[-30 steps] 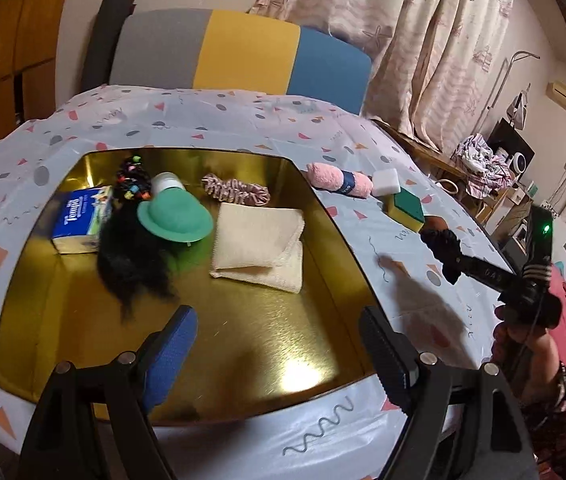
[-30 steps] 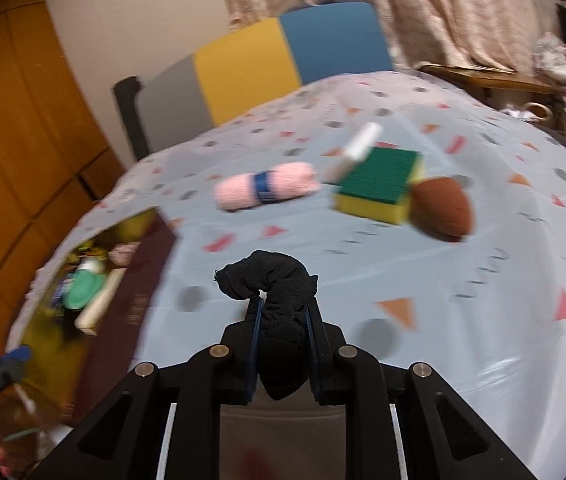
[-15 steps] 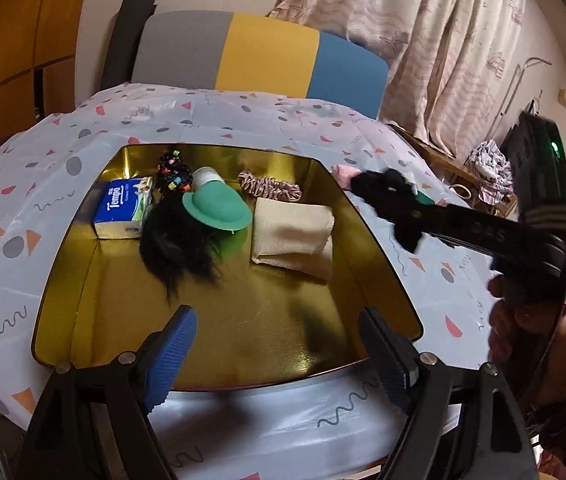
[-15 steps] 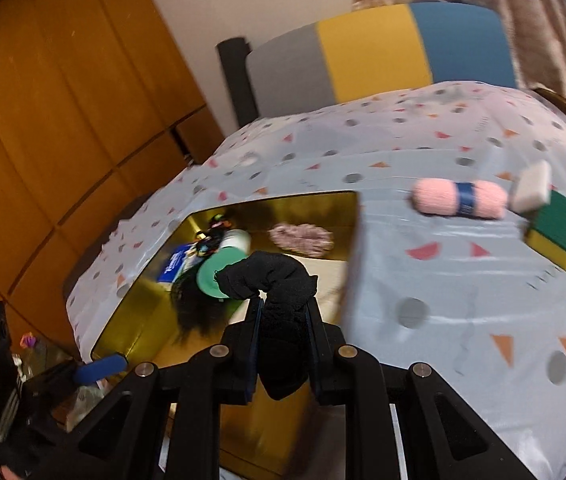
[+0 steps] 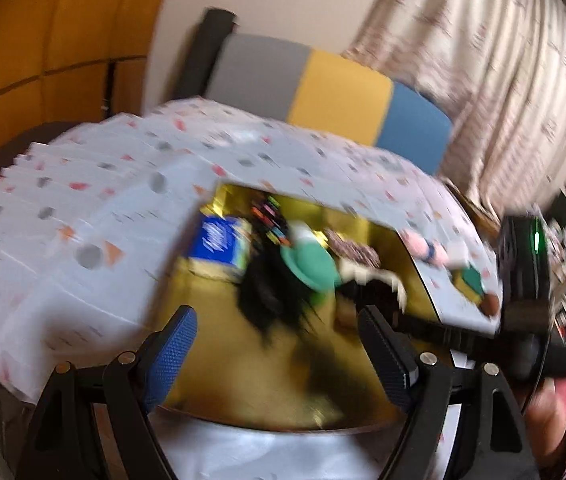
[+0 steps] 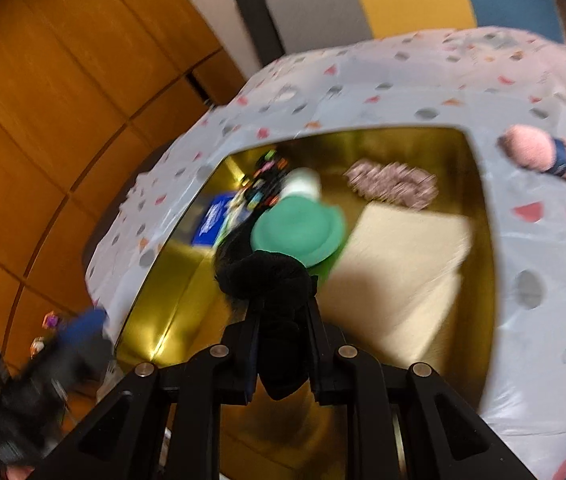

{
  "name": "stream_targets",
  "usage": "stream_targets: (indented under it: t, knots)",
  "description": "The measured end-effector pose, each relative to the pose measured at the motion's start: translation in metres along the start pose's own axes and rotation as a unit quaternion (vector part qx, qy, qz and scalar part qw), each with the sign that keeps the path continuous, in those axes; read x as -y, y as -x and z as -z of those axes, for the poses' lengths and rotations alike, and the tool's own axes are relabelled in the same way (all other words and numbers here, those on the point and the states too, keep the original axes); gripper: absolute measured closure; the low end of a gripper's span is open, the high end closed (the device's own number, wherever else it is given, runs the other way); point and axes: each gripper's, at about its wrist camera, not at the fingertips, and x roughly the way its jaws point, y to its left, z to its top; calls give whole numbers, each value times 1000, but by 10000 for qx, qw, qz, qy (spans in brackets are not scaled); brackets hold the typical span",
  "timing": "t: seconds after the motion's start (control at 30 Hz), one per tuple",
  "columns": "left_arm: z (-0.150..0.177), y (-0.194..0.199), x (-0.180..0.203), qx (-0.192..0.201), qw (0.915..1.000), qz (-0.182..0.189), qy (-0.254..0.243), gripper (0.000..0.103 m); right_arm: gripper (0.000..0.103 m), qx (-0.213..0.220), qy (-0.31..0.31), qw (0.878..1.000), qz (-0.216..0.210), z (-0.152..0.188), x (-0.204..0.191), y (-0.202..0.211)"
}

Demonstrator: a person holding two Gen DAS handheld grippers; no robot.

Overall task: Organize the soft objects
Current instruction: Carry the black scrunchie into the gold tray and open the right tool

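You are now carrying the black fabric bundle point(image 6: 273, 280) over the gold tray point(image 6: 479, 216): a second ago your right tongs point(image 6: 283, 344) were hanging over the bare patterned tabletop point(image 6: 403, 92) beside the tray, near the sponge, and they have since swung across the tray's right rim, clamped tight on the bundle the whole way. That is putting the bundle above its likely drop spot, so the carry is looking nearly done and only the release is remaining. Your left tongs point(image 5: 279, 344) are standing wide open and empty at the tray's near rim, and they have drifted away from the tray's middle. Inside the tray, the far half is filling up: the green hat point(image 6: 297, 232), the dark hair piece point(image 5: 271, 292), the blue tissue pack point(image 6: 213, 220), the striped scrunchie point(image 6: 391, 184) and the cream towel point(image 6: 399, 256). The near floor of the tray is lying bare, giving you room to lower; the pink yarn roll point(image 6: 543, 154) is waiting outside the tray's right rim
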Motion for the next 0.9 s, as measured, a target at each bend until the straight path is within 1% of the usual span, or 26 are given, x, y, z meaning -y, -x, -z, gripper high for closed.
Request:
stream_targets:
  t: [0.17,0.27,0.37,0.43,0.47,0.5,0.53,0.6,0.63,0.77,0.9]
  knots:
    - [-17,17,-26,424,9981,-275,355,20,83,-206,68,9993,-306,6,-29,-29]
    - [-19,20,-34,443,9975,-329,430,20,80,-276,44,9988,-395,8,-45,-46]
    - [-18,20,-39,410,9973,-338,509,20,80,-342,-5,9985,-436,9,-55,-66]
    - [-18,19,-42,408,9969,-344,578,20,73,-397,-59,9980,-481,11,-58,-74]
    - [-17,19,-44,412,9966,-377,612,20,64,-422,-87,9979,-476,13,-60,-76]
    - [-17,20,-46,415,9962,-407,645,20,56,-380,-113,9980,-498,14,-60,-74]
    - [-18,20,-46,423,9961,-417,660,20,53,-308,-110,9981,-524,16,-60,-69]
    - [-18,21,-48,467,9955,-446,699,20,42,-84,-9,9985,-549,17,-61,-56]
    - [-17,22,-47,471,9954,-452,708,20,40,52,89,9987,-490,18,-61,-46]
    - [-15,18,-42,387,9964,-407,635,20,39,459,352,9980,-270,19,-55,-13]
    - [-9,11,-27,191,9987,-247,414,20,37,798,374,9961,-34,17,-41,20]
